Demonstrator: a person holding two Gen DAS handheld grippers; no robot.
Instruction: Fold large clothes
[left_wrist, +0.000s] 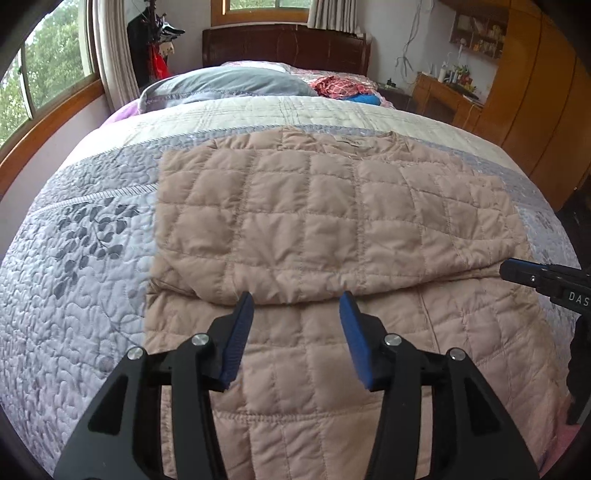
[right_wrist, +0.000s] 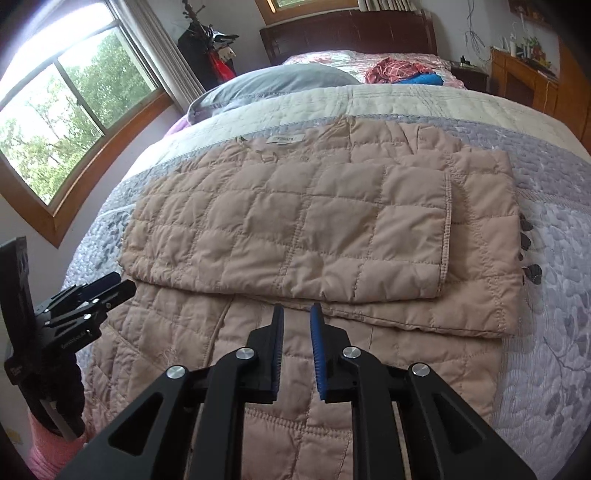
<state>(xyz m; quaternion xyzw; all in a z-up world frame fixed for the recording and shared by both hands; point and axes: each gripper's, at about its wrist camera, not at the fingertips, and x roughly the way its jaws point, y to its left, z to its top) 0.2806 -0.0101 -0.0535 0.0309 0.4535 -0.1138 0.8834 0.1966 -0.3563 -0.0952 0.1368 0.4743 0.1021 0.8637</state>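
Nearest in the left wrist view, the left claw (left_wrist: 296, 299) hangs over the lower half of the jacket (left_wrist: 332, 221), its blue pads apart with nothing between them: released. In the right wrist view the right claw (right_wrist: 297, 310) hovers just short of the same fold edge, its pads drawn close with only a narrow gap and no cloth in it: clenched on nothing. Each claw shows at the edge of the other's view, so they flank the near part of the garment.

The jacket, a tan quilted one, lies flat on the bed (left_wrist: 92, 277), over the grey leaf-patterned quilt. Its lower half runs toward the cameras and looks single-layered and smooth. Across its middle sits a thicker folded layer: a sleeve (right_wrist: 369, 229) is laid across the chest, its cuff seam toward the right side, and the right edge is turned in. The collar and label (right_wrist: 285, 139) lie at the far end, toward the pillow (left_wrist: 229, 86).

By my reading, the sleeves and sides are already folded inward, making a long rectangle. What remains is likely the lengthwise fold: bringing the near hem up over the upper half, perhaps once more, then smoothing. Neither claw has hold of the hem yet.

Beyond the pillow, loose clothes (left_wrist: 343, 88) lie near the headboard.
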